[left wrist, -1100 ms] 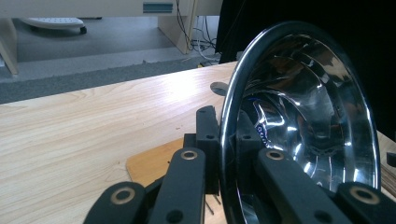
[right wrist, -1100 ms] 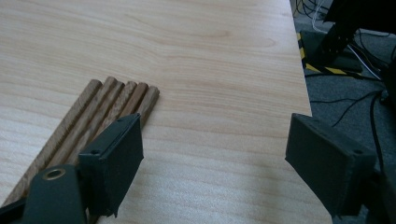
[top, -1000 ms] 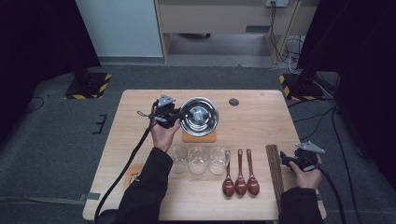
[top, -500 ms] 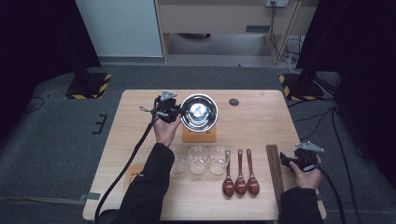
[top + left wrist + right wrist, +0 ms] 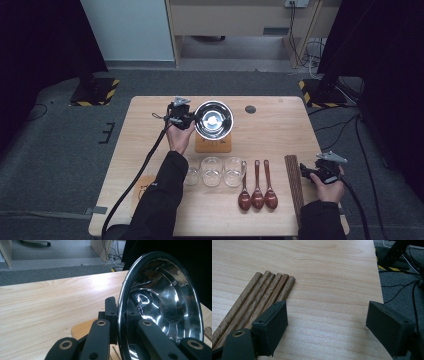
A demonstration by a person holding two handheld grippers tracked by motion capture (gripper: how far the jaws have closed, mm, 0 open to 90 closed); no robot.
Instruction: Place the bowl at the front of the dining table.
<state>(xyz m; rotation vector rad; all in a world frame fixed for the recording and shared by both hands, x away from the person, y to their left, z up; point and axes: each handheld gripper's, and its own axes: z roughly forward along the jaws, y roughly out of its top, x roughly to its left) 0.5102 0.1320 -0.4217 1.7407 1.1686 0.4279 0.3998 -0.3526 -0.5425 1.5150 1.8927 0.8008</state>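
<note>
Stainless steel, thin-walled and mirror-bright: the bowl (image 5: 213, 119) looks light and stiff, but its polished skin is likely slippery, so a pinch on the wall alone could slide. It sits in the far middle of the table (image 5: 280, 130), over a small wooden board (image 5: 213, 145), tilted so its inside faces up toward the high camera. The left gripper (image 5: 181, 116) is clamped on the bowl's left rim; in the left gripper view the rolled rim (image 5: 122, 312) runs straight between the two black jaws, one inside the bowl and one outside. That rolled edge is the sensible place to hold, since it gives the pads a lip to catch on. Held by one side only, the bowl will probably want to swing or twist, so slow moves suit it; a drop would dent or clatter rather than break.

The right gripper (image 5: 320, 172) rests at the near right edge with its jaws apart and nothing between them, just right of a bundle of wooden chopsticks (image 5: 259, 302). Three glass cups (image 5: 212, 171) and three dark wooden spoons (image 5: 256, 192) stand near, well clear of the bowl.
</note>
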